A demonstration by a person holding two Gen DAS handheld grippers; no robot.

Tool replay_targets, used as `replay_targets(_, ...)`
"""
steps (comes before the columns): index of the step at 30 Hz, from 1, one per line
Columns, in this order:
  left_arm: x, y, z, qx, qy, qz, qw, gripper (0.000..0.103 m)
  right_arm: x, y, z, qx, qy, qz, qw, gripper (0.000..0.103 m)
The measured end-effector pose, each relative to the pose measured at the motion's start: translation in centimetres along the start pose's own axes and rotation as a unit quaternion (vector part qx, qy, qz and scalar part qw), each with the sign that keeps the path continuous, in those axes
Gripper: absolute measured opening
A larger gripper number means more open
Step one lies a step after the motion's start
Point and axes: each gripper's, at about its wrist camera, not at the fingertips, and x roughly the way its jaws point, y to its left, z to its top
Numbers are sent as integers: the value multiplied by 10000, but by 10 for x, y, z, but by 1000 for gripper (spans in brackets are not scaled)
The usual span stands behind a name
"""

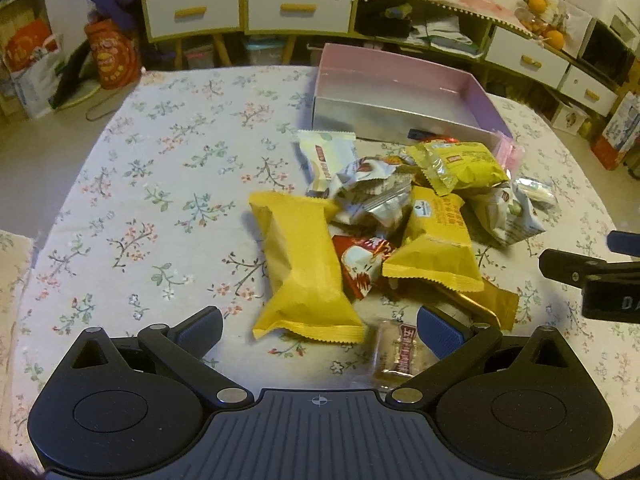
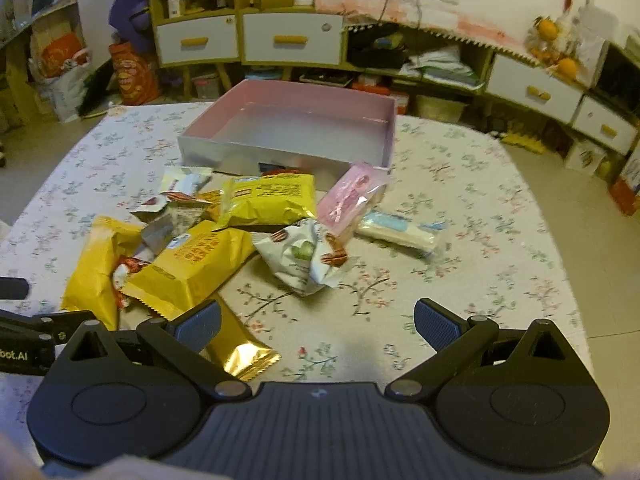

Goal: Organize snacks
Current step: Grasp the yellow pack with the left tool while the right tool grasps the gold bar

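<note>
Floral-clothed surface (image 2: 460, 184) bearing a shallow pink-lined box (image 2: 288, 160), a heap of snack packets (image 2: 224, 240) just before it, a pale bar (image 2: 396, 232) beside.

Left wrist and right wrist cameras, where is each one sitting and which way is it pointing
Left wrist: rides on the left gripper, low over the floral table, facing the snack pile and pink box; its open fingers show, the right gripper at the edge.
Right wrist: rides on the right gripper, facing the same box; open fingers, the left gripper at the edge.
Shared: box, yellow packets, white drawers.
</note>
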Motion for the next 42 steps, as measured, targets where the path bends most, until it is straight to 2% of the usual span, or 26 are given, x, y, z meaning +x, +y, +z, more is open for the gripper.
replay_targets(7, 7, 16, -6, 182, 13, -617, 9979, 102, 13, 2, 1, -73, 298, 868, 9958, 99)
replay_targets(13, 11, 25, -5, 138, -187, -829, 9963, 100, 22, 15, -2, -412, 510, 1368, 9884, 88)
replay_targets(17, 19, 25, 1, 110, -246, -946, 9952, 93, 29, 16, -3, -492, 600, 1446, 9864, 78)
replay_targets(20, 24, 21, 5, 182, -346, -902, 9952, 88, 35, 16, -3, -560, 638, 1417, 9863, 73)
replay_targets(23, 28, 24, 8, 14, -411, -865, 9954, 81, 39, 17, -4, -627, 653, 1381, 9863, 69)
replay_targets(27, 34, 27, 11, -149, -275, -892, 9955, 71, 43, 22, -5, -739, 689, 1352, 9856, 63)
replay_targets(33, 40, 23, 9, 124, -81, -710, 9974, 64, 47, 30, -9, -1009, 729, 1276, 9840, 56)
replay_targets(36, 45, 22, 7, 150, 37, -606, 9980, 58, 49, 35, -11, -1152, 697, 1211, 9835, 54)
replay_targets(38, 48, 22, 6, 119, 63, -533, 9985, 51, 48, 37, -12, -1251, 646, 1129, 9836, 47)
replay_targets(42, 46, 22, 6, 57, 18, -483, 9988, 46, 45, 40, -13, -1371, 597, 1129, 9823, 37)
